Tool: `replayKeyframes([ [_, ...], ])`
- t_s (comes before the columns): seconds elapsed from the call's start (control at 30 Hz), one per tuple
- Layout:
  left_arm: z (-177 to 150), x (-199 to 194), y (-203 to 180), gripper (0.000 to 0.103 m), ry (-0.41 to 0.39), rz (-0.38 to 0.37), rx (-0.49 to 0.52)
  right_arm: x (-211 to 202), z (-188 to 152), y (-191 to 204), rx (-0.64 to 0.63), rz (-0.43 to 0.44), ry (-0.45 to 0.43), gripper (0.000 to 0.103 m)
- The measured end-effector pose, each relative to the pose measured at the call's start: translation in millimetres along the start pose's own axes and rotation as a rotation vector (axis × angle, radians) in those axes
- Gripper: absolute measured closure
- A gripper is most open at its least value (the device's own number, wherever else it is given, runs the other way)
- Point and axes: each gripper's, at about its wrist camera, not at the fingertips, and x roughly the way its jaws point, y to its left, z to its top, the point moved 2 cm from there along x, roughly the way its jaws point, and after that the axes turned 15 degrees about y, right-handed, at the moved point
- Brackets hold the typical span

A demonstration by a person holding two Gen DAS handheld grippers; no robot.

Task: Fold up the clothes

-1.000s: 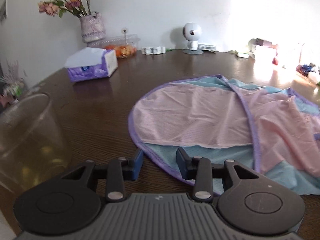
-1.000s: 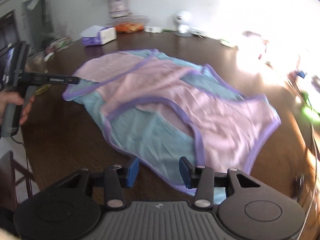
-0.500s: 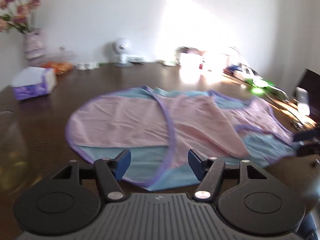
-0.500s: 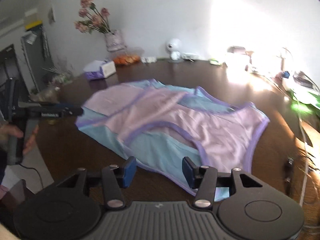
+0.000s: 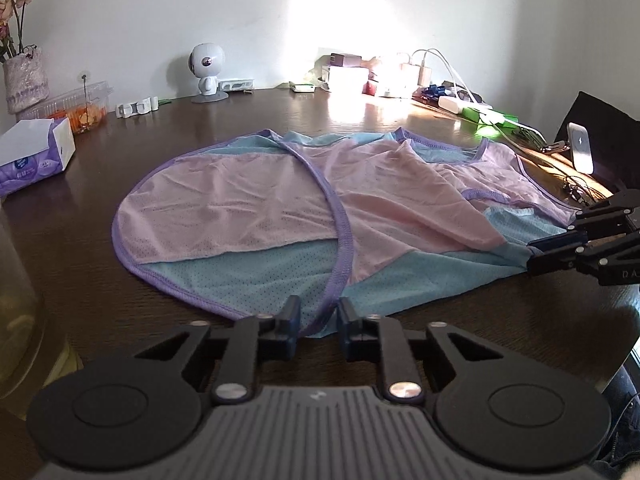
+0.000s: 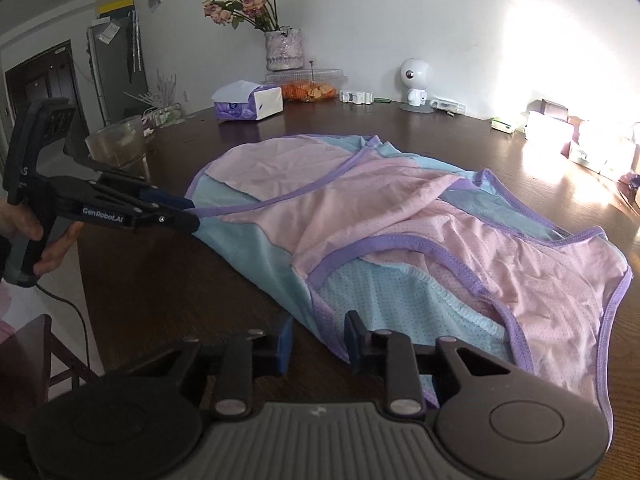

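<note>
Both grippers have come closer to the shirt since a moment ago. Now the pink and blue shirt (image 5: 288,208) lies spread flat on the dark brown table (image 5: 88,168). The left gripper (image 5: 318,326) has its two fingers a little apart, one on each side of the purple edge at the near tip of the cloth. The right gripper (image 6: 318,340) also has its fingers apart, around the blue hem. A tissue box (image 6: 250,106) and a vase of flowers (image 6: 282,50) sit far back.
</note>
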Motion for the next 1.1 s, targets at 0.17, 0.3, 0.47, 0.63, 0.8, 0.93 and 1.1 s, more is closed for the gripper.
replayKeyframes([
  [0.17,27.8,-1.6,-2.2,0.101,-0.077,0.067,-0.047,-4.2,11.0,-14.8,0.082,-0.065,-0.026,0.101],
  [0.3,76.1,5.6,-4.7,0.101,-0.155,0.125,-0.066,-9.6,41.4,-46.4,0.162,-0.132,-0.085,0.101],
  [0.47,85.1,18.0,9.5,0.097,-0.123,0.179,-0.117,17.7,84.5,-85.4,0.175,-0.223,-0.058,0.100],
  [0.63,94.0,30.2,23.6,0.051,-0.091,0.233,-0.168,5.8,76.9,-102.1,0.195,-0.276,-0.045,0.065],
  [0.8,82.1,35.3,38.6,0.040,-0.046,0.266,-0.214,-55.5,6.0,-100.4,0.120,-0.199,-0.064,0.041],
  [0.93,71.7,43.7,47.8,0.040,0.001,0.260,-0.235,-43.6,-30.6,-100.6,0.138,-0.239,0.039,0.048],
  [1.1,69.2,49.8,49.8,0.041,0.016,0.272,-0.240,-50.7,-22.5,-135.6,0.273,-0.224,0.041,0.100],
])
